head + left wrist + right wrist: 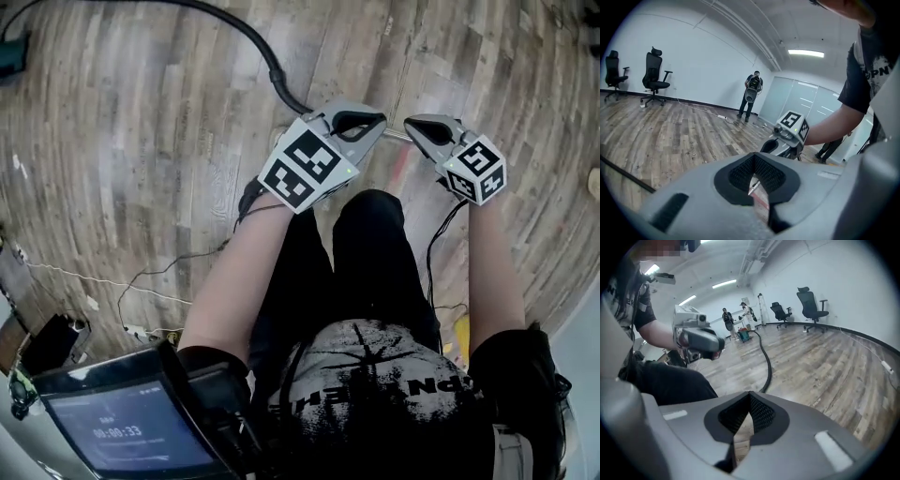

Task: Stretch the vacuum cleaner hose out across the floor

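1. Grey-brown wood plank floor [141, 141]: the long black vacuum hose [267, 56] lies on it, curving away from just ahead of both jaw tips.
2. Left gripper [380, 123]: clenched shut, nothing in it.
3. Right gripper [412, 125]: same, clenched and empty.
4. Guessing a regrasp's next: open up, reach down for the near end.

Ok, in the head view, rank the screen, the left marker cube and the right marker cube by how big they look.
1. screen
2. left cube
3. right cube
The left cube may only look bigger because it is nearer the camera.
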Available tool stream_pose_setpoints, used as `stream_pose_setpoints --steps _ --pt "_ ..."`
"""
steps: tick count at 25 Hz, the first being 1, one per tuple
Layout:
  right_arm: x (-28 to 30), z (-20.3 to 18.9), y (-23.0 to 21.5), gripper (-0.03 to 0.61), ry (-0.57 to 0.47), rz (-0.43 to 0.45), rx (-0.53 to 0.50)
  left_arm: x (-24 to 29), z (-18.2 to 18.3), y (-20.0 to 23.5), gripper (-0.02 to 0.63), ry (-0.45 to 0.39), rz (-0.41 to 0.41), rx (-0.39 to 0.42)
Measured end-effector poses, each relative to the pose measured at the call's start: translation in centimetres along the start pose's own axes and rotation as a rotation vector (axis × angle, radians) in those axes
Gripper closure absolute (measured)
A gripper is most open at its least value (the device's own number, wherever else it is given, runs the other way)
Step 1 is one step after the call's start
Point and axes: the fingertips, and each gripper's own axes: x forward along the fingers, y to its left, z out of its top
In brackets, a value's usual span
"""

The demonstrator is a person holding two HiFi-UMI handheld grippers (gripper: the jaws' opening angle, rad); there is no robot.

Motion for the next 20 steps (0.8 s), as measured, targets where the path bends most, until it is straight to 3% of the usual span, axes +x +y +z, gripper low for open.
stream_pose_setpoints --steps 3,9,15,20 --pt "-5.8 6.7 4.4 0.572 -0.066 0.023 -0.015 -4.5 3.9 -3.1 0.614 0.014 0.032 -0.018" --pt "-17.8 17.5 11.9 0.572 -0.234 0.047 -0.068 -12.0 14.4 -10.4 0.614 -0.053 0.091 0.006" --pt "-28.6 25.7 18.7 0.572 -0.453 0.119 -0.139 -17.9 22.3 -18.2 0.614 -0.177 0.182 0.097" --pt "-36.1 28.4 24.0 0.571 -0.611 0.188 -0.165 -21.0 28.0 -24.5 0.614 -0.328 0.241 0.13"
